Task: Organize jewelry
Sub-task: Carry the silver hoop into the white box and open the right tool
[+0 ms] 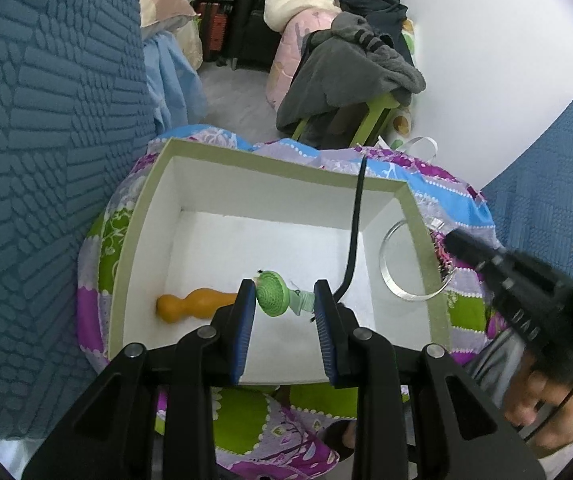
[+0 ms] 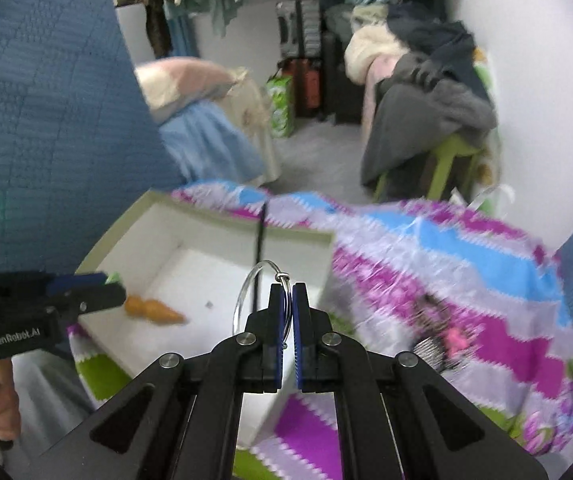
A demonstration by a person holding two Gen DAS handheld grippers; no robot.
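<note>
While the left gripper [image 1: 284, 300] hangs over the white box [image 1: 146, 208], its two blue pads sit a little apart with a green round piece [image 1: 272, 294] between them, and it is hard to tell if they press on it. An orange piece [image 1: 190, 304] lies on the box floor just beside it. The right gripper [image 2: 287, 292] is pinched tight on a thin silver ring [image 2: 252, 284], held above the box's right side, over the bright patterned cloth [image 2: 446, 264].
</note>
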